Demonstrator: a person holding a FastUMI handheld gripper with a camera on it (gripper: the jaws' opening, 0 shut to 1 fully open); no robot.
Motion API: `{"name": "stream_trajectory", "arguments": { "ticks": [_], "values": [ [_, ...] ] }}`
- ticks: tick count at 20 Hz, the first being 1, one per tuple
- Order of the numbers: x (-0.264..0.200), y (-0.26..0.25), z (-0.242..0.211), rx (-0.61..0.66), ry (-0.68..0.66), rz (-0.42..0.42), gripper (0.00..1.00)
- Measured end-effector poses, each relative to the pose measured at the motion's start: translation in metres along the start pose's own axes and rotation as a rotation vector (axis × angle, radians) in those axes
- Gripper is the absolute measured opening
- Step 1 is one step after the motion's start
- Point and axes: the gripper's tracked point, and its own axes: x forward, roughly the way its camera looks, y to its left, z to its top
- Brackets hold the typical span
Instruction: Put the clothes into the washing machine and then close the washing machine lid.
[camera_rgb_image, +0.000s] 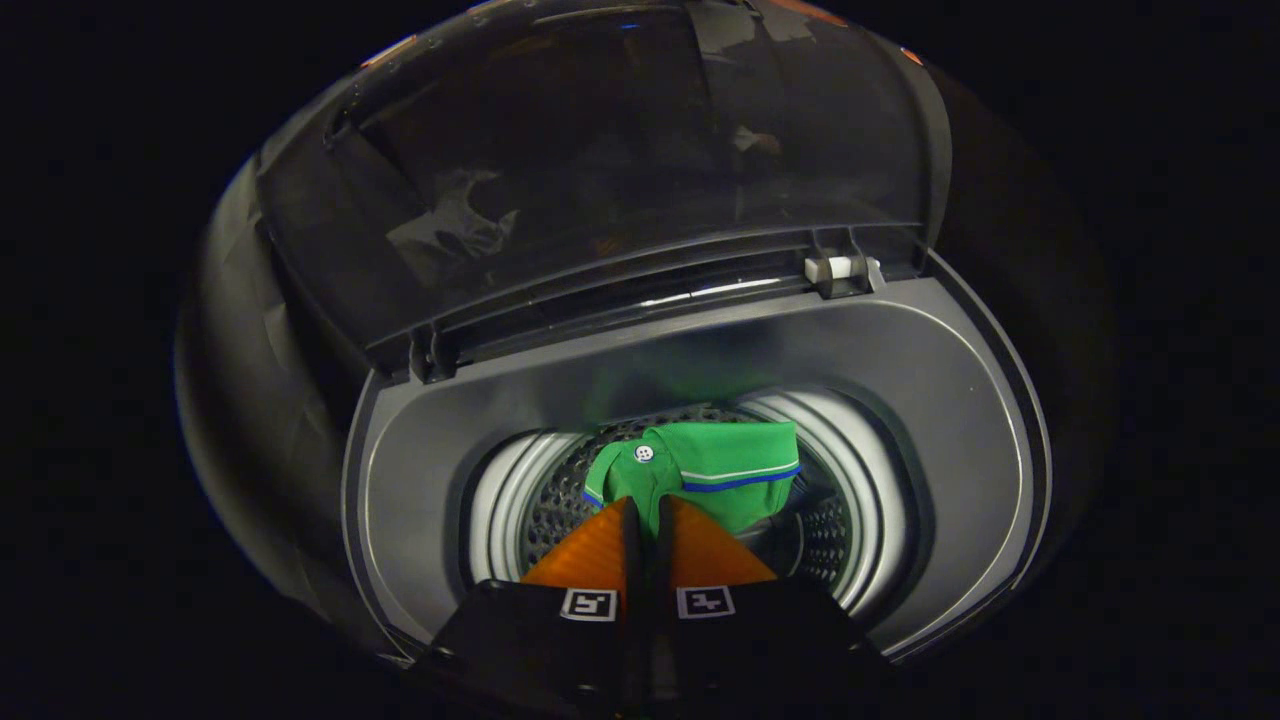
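Observation:
A green garment (720, 475) with a blue and white stripe and a white button hangs in the mouth of the perforated steel drum (555, 505) of a top-loading washing machine. My gripper (650, 510) sits over the drum opening, its two orange fingers (600, 555) closed together and pinching the cloth's near edge. The dark tinted lid (620, 160) stands raised behind the opening, hinged at the back.
The grey top deck (900, 380) rings the drum opening. A white latch piece (845, 270) sits at the lid's right hinge, and another hinge (430, 355) is at the left. Everything around the machine is dark.

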Motion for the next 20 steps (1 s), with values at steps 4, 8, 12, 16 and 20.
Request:
{"name": "stream_trajectory", "arguments": {
  "ticks": [4,8,12,16,20],
  "values": [
    [0.007,-0.004,-0.003,0.008,0.020,-0.011,0.08],
    [0.010,-0.006,-0.004,-0.007,0.032,-0.024,0.08],
    [0.015,-0.011,-0.012,-0.012,0.059,-0.048,0.14],
    [0.013,-0.014,-0.015,-0.004,0.061,-0.043,0.41],
    [0.008,-0.016,-0.018,-0.033,0.053,-0.048,0.84]
  ]
}}
